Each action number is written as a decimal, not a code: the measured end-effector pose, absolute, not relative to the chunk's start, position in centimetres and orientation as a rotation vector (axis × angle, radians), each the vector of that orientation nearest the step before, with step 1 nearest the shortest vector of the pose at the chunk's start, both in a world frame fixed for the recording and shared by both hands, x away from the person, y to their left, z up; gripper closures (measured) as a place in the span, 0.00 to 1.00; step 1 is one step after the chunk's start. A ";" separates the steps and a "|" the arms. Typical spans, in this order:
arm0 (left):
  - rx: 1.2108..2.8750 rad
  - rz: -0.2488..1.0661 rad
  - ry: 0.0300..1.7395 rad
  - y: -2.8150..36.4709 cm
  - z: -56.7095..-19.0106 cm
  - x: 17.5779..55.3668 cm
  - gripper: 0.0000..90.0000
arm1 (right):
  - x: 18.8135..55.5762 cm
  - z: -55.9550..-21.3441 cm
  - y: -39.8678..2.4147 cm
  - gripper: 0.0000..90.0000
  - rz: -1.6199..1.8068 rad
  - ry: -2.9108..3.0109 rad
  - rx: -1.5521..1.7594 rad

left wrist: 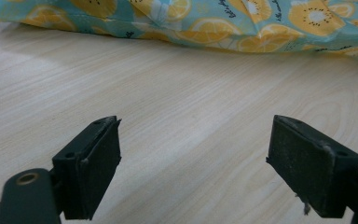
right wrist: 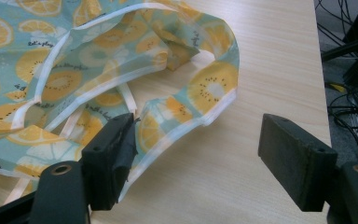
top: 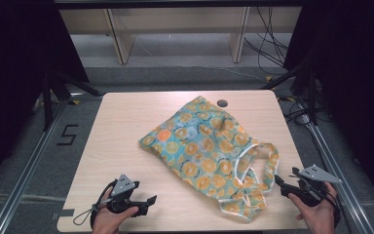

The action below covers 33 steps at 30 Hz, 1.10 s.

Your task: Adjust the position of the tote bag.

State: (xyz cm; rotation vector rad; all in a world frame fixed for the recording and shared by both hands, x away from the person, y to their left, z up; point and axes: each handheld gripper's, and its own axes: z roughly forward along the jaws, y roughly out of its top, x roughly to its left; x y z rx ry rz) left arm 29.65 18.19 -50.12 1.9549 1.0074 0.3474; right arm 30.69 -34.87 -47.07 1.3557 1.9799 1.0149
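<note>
A teal cloth bag [top: 202, 146] printed with orange slices lies crumpled across the middle and right of the light wooden table [top: 126, 126]. Its white-edged handles [top: 268, 158] loop toward the front right. My left gripper [top: 146, 201] rests near the table's front left edge, open, with only bare wood between its jaws; the bag's edge [left wrist: 205, 32] lies a short way ahead of it. My right gripper [top: 280, 184] stands open at the front right. A handle loop [right wrist: 200, 98] lies just ahead of its left pad [right wrist: 114, 154], not pinched.
A round cable hole [top: 222, 103] sits at the table's far edge. Black frame posts [top: 48, 97] flank the table, and cables [top: 272, 44] lie on the floor at the back right. The table's right edge [right wrist: 324, 93] runs close beside my right gripper.
</note>
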 end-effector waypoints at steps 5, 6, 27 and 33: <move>1.962 0.329 1.028 18.2 -50.1 29.6 0.17 | 30.8 -47.3 -35.0 0.30 1.029 1.971 1.353; 1.949 0.332 1.012 18.2 -50.1 29.7 0.17 | 30.9 -47.3 -35.1 0.30 1.025 1.971 1.357; 1.903 0.244 1.015 16.9 -50.2 30.5 0.17 | 33.4 -46.0 -34.3 0.26 1.088 2.042 1.254; 1.902 0.211 1.002 14.5 -50.0 31.3 0.17 | 37.0 -45.2 -33.4 0.27 1.059 2.099 1.174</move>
